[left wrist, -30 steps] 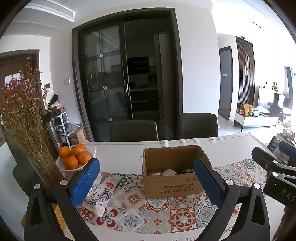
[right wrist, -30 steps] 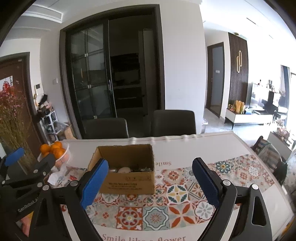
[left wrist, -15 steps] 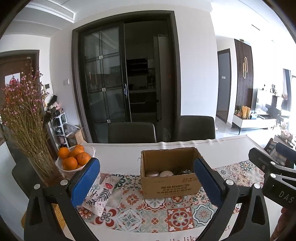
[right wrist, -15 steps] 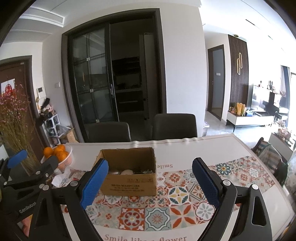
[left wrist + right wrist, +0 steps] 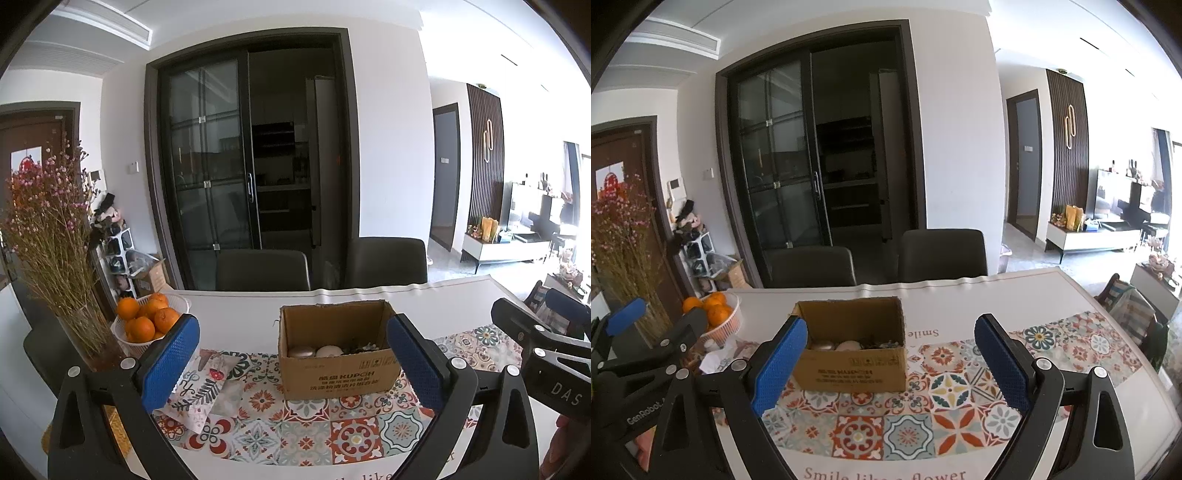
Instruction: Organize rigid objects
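Change: both views have tilted upward, away from the open brown cardboard box [image 5: 338, 354]. It sits on the patterned tablecloth [image 5: 945, 387], small rounded items [image 5: 316, 350] inside. My left gripper [image 5: 291, 365] and right gripper [image 5: 890, 363]: jaws spread, empty. Sorting either pending or finished.

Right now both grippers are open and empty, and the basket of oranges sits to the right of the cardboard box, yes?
Not quite: the basket of oranges sits left of the box, as the left wrist view shows. The rest holds: the left gripper and right gripper are both open and empty.
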Motion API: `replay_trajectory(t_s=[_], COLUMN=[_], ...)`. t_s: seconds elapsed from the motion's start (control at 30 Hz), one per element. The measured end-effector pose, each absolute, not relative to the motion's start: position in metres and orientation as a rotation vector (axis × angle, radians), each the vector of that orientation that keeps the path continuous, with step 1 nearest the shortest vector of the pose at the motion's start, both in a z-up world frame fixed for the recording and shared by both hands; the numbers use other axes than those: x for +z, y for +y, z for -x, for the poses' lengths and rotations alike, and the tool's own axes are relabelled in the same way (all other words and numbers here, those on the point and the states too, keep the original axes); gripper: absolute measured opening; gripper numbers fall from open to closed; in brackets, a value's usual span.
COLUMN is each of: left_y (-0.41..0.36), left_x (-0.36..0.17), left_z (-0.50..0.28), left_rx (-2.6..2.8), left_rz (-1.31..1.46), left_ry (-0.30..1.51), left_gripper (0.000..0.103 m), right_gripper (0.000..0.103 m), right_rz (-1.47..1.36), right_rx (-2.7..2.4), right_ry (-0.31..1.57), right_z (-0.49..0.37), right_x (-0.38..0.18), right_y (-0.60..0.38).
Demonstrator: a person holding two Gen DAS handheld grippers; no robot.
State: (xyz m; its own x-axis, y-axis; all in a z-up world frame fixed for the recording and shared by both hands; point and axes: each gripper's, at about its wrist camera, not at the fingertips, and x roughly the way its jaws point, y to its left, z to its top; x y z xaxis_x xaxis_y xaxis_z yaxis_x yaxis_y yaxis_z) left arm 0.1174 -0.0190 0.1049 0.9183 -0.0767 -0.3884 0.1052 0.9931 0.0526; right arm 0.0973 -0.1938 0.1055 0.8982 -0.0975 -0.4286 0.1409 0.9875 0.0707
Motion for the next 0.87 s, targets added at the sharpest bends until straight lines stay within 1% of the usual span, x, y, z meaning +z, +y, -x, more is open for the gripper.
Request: replay_trajectory(t_s=[0.87], left_y=[-0.0231], left_x=[0.1028], left_z=[-0.1172], left_rx=[-0.108], left_rz=[-0.058], left_ry=[0.410], left_gripper=[0.103], right_gripper=[0.093], right_rz=[-0.100], right_rx=[-0.122], right_ry=[0.440], right_z=[-0.0945], right_x=[0.1064], right_y=[-0.1950])
